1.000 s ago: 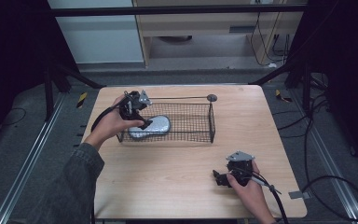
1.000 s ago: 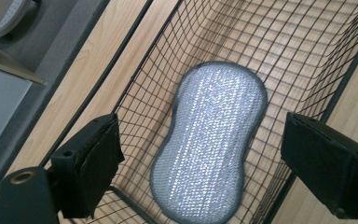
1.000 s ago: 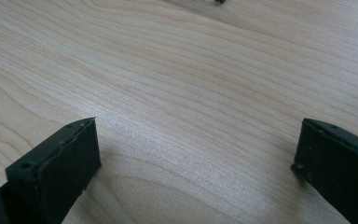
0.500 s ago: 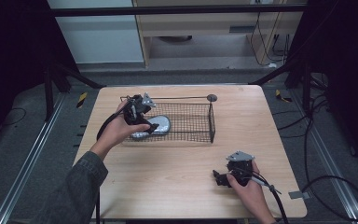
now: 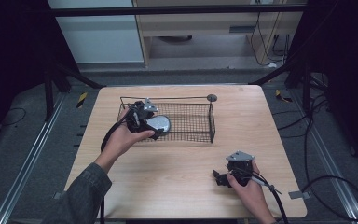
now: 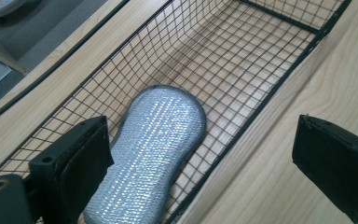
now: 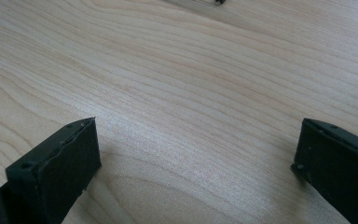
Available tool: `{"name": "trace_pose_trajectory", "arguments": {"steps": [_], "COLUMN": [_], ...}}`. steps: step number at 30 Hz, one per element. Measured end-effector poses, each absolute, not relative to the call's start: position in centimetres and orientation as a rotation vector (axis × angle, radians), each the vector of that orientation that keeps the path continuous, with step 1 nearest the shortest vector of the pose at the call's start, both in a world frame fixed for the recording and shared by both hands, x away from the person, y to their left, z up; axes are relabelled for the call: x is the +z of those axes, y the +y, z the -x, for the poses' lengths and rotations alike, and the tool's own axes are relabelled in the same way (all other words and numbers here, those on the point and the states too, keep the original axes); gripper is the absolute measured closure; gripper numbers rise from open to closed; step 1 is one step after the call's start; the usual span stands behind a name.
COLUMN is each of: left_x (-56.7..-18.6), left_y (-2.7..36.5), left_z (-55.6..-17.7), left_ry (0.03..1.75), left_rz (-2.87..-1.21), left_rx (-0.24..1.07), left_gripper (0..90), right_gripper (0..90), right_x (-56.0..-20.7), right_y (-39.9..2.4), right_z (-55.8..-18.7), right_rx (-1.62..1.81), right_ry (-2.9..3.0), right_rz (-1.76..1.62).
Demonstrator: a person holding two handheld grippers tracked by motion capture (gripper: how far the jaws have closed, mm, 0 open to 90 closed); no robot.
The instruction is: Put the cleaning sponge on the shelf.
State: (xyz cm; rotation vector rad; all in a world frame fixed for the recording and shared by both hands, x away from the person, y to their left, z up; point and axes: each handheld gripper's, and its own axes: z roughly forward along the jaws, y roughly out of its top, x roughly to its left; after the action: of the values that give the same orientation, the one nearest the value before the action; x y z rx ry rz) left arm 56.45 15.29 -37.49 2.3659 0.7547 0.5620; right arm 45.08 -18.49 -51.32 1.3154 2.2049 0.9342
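A black wire basket stands on the far half of the wooden table. A silvery, rounded scouring pad lies flat on the basket floor at its left end. My left gripper hangs open over the basket's near left wall. In the left gripper view the pad lies beside the left jaw, and the basket wall runs between the jaws, with the right jaw outside over the table. My right gripper rests open near the table's front right, with bare wood between its jaws.
A small dark disc sits at the basket's far right corner. Black frame posts and cables stand around the table, and a cable trails from the right gripper off the front edge.
The left hand and gripper have drawn back toward the basket's near wall. The pad stays on the basket floor. The right gripper has not moved.
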Motion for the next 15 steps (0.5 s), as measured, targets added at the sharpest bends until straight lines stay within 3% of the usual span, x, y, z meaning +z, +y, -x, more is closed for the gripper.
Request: {"name": "trace_pose_trajectory", "arguments": {"steps": [15], "left_x": [-37.3], "left_y": [14.9], "left_z": [-53.0], "left_ry": [0.718], "left_rz": [-2.316], "left_rx": [0.572], "left_gripper": [3.1], "right_gripper": [0.5], "right_x": [-51.3], "right_y": [-18.5], "right_z": [-45.0], "right_rx": [0.934], "right_ry": [2.204], "right_rz": [-1.318]}}
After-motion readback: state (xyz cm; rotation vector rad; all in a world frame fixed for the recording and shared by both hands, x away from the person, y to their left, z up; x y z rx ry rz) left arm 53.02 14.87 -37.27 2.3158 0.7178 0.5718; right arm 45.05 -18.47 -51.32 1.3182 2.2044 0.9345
